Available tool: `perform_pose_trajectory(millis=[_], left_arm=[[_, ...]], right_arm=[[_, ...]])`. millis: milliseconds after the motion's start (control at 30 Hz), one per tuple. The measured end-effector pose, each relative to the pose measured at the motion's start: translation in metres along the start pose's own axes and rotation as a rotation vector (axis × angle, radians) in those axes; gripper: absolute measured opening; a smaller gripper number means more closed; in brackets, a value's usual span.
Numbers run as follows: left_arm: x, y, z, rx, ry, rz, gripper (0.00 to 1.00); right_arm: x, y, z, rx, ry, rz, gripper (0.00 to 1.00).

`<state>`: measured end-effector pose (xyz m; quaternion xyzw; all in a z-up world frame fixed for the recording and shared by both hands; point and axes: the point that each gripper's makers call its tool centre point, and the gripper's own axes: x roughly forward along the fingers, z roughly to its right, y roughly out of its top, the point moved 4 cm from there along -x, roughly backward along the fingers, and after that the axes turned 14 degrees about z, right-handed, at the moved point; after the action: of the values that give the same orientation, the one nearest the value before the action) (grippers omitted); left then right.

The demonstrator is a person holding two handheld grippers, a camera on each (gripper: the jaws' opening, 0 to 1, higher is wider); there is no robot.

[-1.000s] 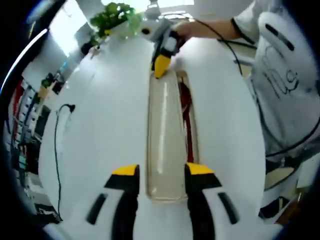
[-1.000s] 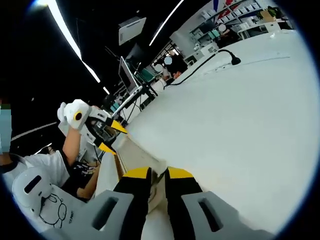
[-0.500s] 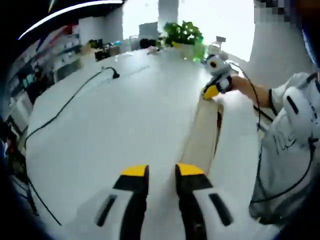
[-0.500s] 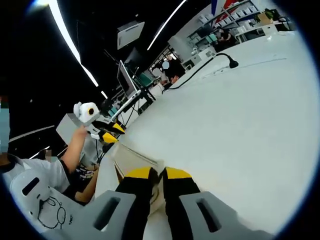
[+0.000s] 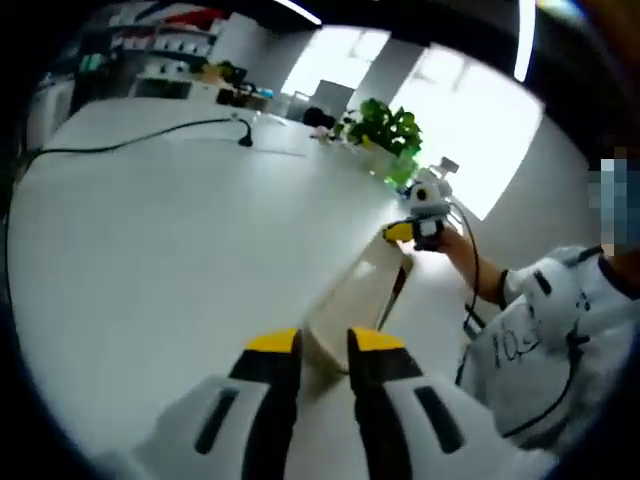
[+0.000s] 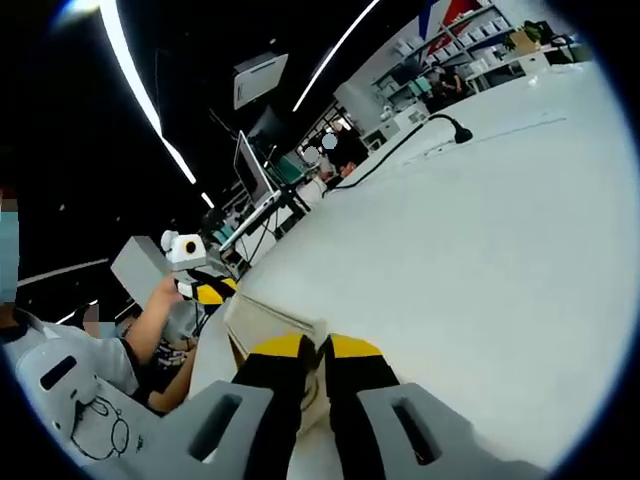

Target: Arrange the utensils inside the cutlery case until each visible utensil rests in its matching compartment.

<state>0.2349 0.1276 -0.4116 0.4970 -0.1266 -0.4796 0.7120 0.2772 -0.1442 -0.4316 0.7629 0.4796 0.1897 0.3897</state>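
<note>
We are pinching both ends of the long beige plastic cutlery case point(image 5: 358, 292) above the white table point(image 5: 150, 230), left tongs point(image 5: 312, 342) and right tongs point(image 6: 305, 346) both nipping its light, stiff, likely slippery rim.

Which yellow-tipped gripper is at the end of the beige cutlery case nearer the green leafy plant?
The right gripper, at the end of the beige cutlery case toward the green leafy plant; the left gripper is at the opposite end.

Right tool point(image 6: 313, 352) pinches the beige cutlery case's point(image 6: 262, 318) end above the white table point(image 6: 470, 230).
</note>
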Motion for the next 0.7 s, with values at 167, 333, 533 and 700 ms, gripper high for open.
perform_pose_trajectory(millis=[167,333,533,700], left_arm=[[0.0005,0.0015,-0.0023,0.003,0.010,0.037,0.08],[0.0014,-0.0016,-0.0015,-0.037,-0.005,0.050,0.09],[0.0037,-0.0032,-0.0030,-0.045,-0.004,0.051,0.09],[0.0039,0.0007,-0.0010,-0.035,0.018,0.066,0.07]], right_arm=[[0.0002,-0.0001,-0.0008,0.000,0.001,0.010,0.05],[-0.0005,0.0006,-0.0002,0.012,0.002,0.027,0.05],[-0.0010,0.0008,0.0000,0.025,0.003,0.041,0.05],[-0.0031,0.0053,-0.0035,0.007,0.006,0.049,0.04]])
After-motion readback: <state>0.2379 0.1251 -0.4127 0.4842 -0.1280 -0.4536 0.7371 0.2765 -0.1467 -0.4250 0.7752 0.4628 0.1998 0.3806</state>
